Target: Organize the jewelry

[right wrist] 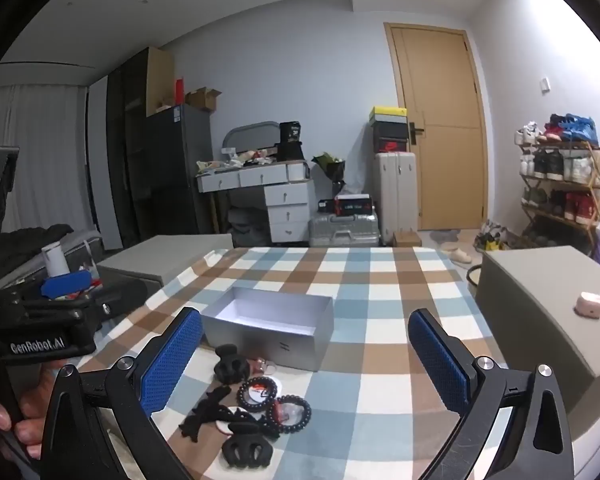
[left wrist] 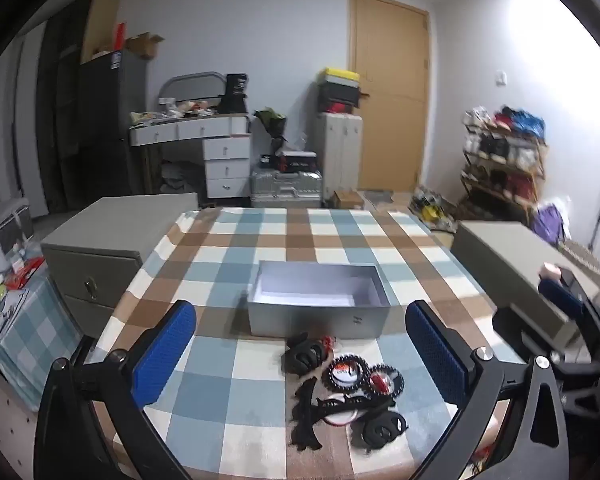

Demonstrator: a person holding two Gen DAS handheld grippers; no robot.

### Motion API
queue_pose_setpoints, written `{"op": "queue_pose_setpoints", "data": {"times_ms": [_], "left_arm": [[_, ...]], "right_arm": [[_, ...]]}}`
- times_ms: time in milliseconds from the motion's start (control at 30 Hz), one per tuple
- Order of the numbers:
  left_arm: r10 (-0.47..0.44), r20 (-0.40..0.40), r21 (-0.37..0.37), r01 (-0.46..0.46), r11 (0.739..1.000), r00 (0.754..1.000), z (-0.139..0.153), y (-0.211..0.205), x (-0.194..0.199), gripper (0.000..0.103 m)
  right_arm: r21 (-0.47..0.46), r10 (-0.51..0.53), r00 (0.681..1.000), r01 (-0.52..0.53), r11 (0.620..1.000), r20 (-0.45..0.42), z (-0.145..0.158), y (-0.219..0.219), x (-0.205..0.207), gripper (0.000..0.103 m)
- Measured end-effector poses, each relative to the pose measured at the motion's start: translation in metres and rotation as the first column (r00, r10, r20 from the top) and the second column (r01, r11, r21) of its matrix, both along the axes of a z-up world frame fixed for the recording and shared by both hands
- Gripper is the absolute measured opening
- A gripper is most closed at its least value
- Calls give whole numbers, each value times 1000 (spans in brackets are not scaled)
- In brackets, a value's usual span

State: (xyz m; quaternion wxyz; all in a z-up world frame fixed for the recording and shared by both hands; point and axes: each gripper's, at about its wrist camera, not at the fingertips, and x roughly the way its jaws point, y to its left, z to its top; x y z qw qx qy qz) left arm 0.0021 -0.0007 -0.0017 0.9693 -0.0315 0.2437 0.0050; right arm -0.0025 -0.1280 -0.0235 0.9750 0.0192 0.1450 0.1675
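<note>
Crosswise, open grey box, long axis left-right; both grippers spread wide, empty.

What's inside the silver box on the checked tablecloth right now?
The silver box is open on top, and its pale floor and inner walls look bare in both views. The near wall hides the front strip of the floor. The hair clips and ties lie outside, in front of it.

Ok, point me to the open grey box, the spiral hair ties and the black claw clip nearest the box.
grey box (right wrist: 260, 340): right wrist view, front wall.
spiral hair ties (right wrist: 245, 399): right wrist view, black coil of the left tie.
black claw clip (right wrist: 230, 366): right wrist view, clip body.
</note>
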Motion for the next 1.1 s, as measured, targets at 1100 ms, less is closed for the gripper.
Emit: {"op": "queue_pose_setpoints", "data": {"times_ms": [1100], "left_arm": [[15,3,30,-15,999,1000,-5,-2,-3,102]], "right_arm": [[12,5,997,-6,1000,74,9,-2,-7,103]]}}
